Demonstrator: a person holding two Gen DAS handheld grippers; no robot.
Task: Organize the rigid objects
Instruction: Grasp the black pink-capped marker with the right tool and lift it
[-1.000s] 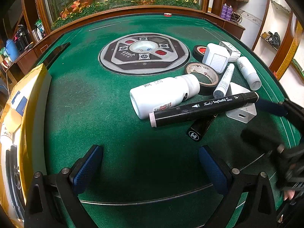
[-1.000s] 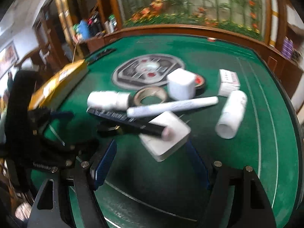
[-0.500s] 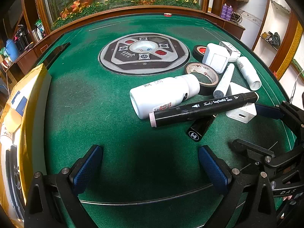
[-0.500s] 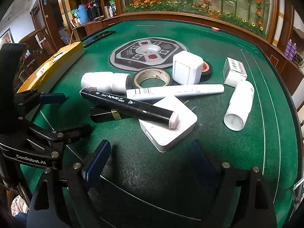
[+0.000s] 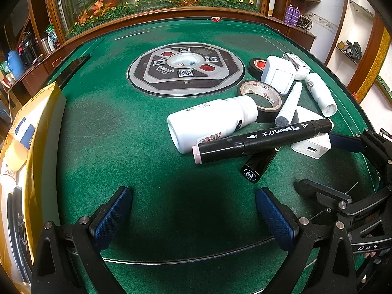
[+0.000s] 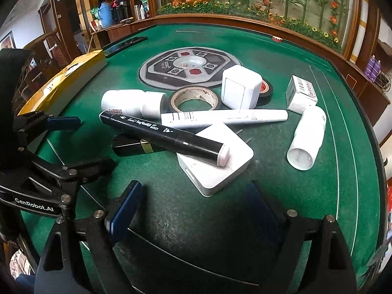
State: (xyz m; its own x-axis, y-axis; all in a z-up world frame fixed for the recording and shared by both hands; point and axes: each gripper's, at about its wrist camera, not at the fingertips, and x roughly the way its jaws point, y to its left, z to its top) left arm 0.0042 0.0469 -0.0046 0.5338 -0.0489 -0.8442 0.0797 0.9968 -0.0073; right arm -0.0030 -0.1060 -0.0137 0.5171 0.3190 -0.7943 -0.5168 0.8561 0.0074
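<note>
A pile lies on the green table: a black marker (image 5: 262,140) (image 6: 164,134) rests across a white bottle (image 5: 210,122) (image 6: 132,103), a black lipstick tube (image 5: 257,167) (image 6: 137,147) and a white charger block (image 5: 311,134) (image 6: 215,164). A white marker (image 6: 224,118), tape roll (image 6: 194,99), white switch (image 6: 240,87), small box (image 6: 301,94) and white tube (image 6: 308,138) lie behind. My left gripper (image 5: 193,213) is open and empty, short of the pile. My right gripper (image 6: 196,210) is open and empty just before the charger.
A yellow box (image 5: 27,132) (image 6: 63,80) lies along the table's left edge. The round mahjong console (image 5: 186,68) sits at the table's centre. A black tape roll (image 5: 257,66) lies behind the switch. A wooden rail (image 5: 159,12) bounds the far side.
The right gripper has moved in toward the charger and settled; its view was blurred a second ago. The left gripper and the pile have not moved.
</note>
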